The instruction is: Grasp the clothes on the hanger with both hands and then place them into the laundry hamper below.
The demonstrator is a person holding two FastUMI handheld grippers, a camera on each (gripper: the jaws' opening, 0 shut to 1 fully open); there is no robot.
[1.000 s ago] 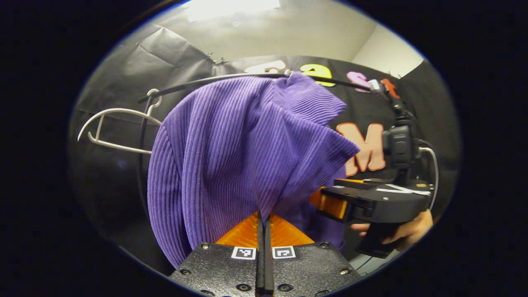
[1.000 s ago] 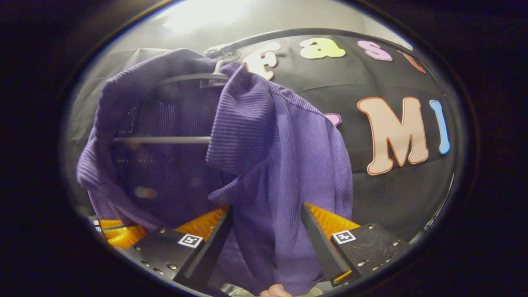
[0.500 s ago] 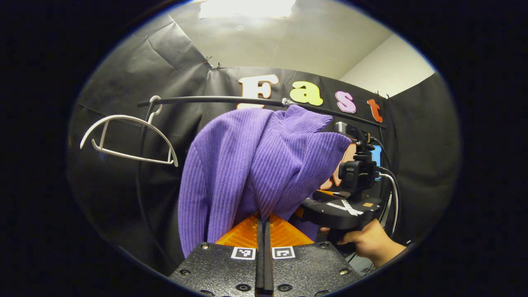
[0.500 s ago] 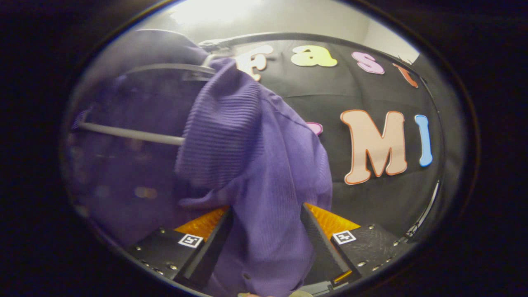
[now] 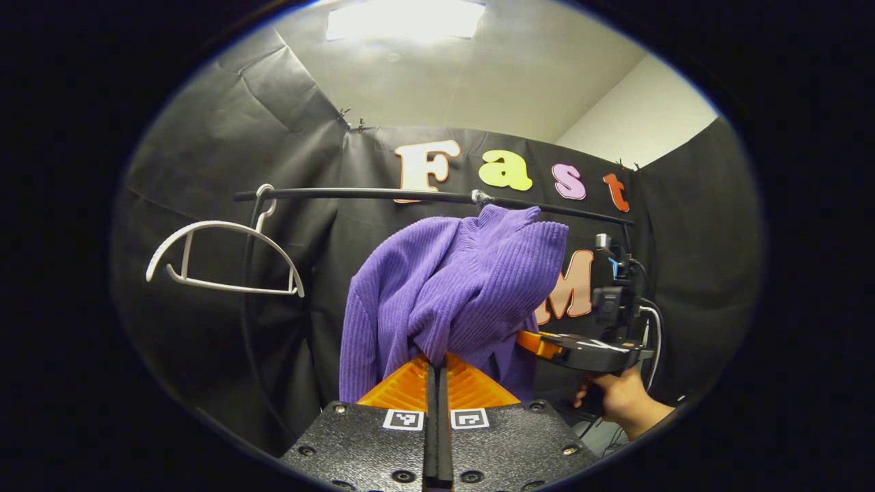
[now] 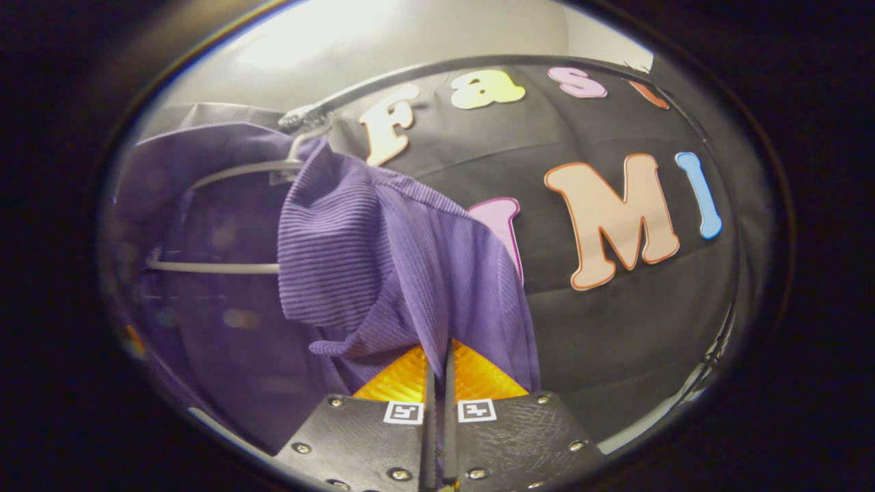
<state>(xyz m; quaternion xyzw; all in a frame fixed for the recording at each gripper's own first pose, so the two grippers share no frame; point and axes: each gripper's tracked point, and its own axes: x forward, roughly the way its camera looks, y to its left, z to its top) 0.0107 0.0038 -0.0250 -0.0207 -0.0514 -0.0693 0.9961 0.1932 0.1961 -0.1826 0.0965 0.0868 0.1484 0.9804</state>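
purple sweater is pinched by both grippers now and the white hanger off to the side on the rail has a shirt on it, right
Not quite. In the left gripper view the white hanger on the rail hangs bare. The rest holds: the left gripper and right gripper are both shut on the purple sweater.

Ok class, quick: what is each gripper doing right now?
Left gripper: shut on the sweater.
Right gripper: shut on the sweater.
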